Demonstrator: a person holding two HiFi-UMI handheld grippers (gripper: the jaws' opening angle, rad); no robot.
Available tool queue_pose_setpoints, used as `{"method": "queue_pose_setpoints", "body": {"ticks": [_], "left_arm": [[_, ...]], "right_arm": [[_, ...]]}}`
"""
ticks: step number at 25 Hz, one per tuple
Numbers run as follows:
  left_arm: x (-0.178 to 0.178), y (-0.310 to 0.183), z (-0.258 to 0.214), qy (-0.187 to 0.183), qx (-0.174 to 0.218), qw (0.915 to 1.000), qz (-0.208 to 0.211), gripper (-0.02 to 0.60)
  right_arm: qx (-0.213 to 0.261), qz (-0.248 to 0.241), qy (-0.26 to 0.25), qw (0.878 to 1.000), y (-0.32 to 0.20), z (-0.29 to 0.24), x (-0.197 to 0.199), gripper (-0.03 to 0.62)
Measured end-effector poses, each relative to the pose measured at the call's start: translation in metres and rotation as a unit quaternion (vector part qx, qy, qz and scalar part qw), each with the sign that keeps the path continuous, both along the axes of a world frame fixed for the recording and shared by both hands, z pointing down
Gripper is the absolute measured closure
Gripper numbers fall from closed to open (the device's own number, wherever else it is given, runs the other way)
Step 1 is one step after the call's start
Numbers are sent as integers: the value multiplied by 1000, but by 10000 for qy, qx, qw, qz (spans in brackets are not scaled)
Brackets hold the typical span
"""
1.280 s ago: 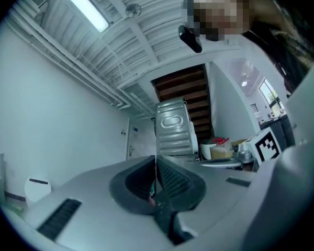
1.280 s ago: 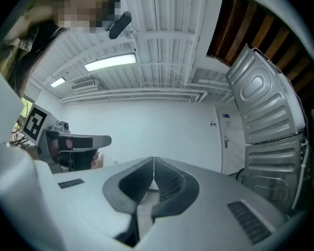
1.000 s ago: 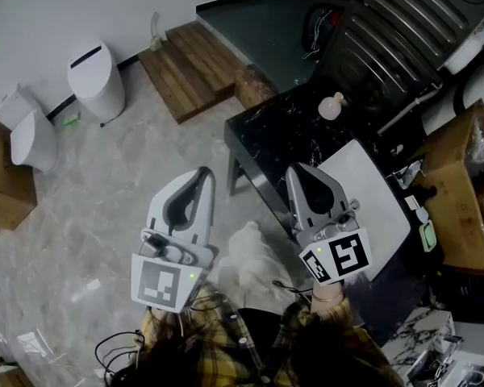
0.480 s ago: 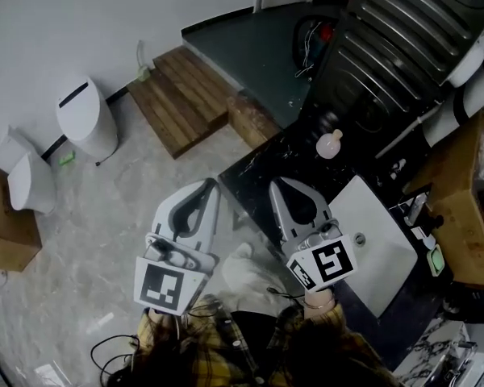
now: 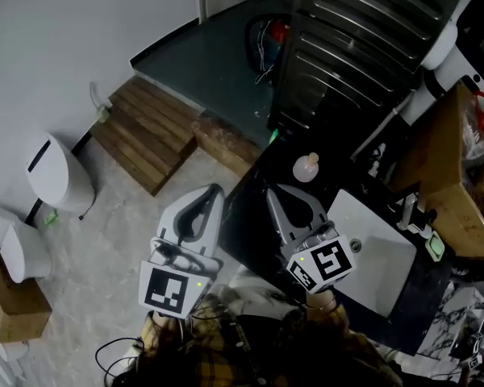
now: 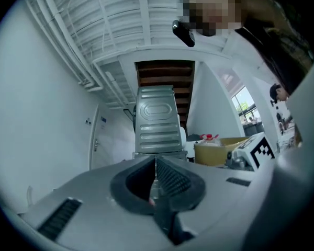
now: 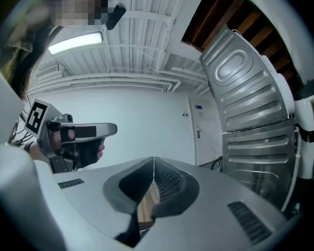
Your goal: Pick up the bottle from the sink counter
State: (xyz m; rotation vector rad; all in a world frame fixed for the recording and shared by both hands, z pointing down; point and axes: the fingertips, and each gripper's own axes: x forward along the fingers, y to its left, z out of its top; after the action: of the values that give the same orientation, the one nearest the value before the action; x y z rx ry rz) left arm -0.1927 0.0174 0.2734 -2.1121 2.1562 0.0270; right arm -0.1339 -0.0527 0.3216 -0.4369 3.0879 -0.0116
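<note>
A small pale round bottle (image 5: pixel 306 167) with a narrow neck stands on the black marble sink counter (image 5: pixel 250 208), just left of the white basin (image 5: pixel 375 256). My right gripper (image 5: pixel 272 190) is over the counter's near left part, short of the bottle and slightly to its left, with its jaws pressed together and nothing in them (image 7: pixel 154 163). My left gripper (image 5: pixel 214 189) hangs over the floor beside the counter's left edge, also shut and empty (image 6: pixel 156 161). Neither gripper view shows the bottle.
A tall ribbed metal panel (image 5: pixel 363 47) rises behind the counter. A wooden pallet (image 5: pixel 145 131), a white bin (image 5: pixel 58 174) and a cardboard box (image 5: pixel 16 305) are on the floor at left. A wooden crate (image 5: pixel 460 176) stands at right.
The view has swung, so the counter and bottle now sit lower and nearer the right gripper. Both grippers stay shut and side by side.
</note>
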Motion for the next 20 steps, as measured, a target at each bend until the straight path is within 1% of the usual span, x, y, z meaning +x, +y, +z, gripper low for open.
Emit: {"method": "queue_pose_setpoints", "body": {"ticks": [5, 10, 15, 17, 20], "left_arm": [[1, -36, 0, 70, 22, 9985, 550, 561], [11, -70, 0, 116, -16, 9923, 1230, 561], [17, -108, -2, 40, -69, 9807, 1952, 561], [19, -122, -4, 21, -77, 9753, 2207, 561], [24, -138, 0, 96, -140, 9661, 2577, 561]], "right_arm": [[3, 480, 119, 9988, -21, 1, 7, 577], [-8, 1091, 121, 9940, -42, -3, 21, 577], [-18, 1767, 173, 9841, -64, -8, 31, 577], [-45, 2056, 189, 9784, -74, -8, 35, 577], [-77, 2483, 205, 9684, -88, -8, 43, 577]]}}
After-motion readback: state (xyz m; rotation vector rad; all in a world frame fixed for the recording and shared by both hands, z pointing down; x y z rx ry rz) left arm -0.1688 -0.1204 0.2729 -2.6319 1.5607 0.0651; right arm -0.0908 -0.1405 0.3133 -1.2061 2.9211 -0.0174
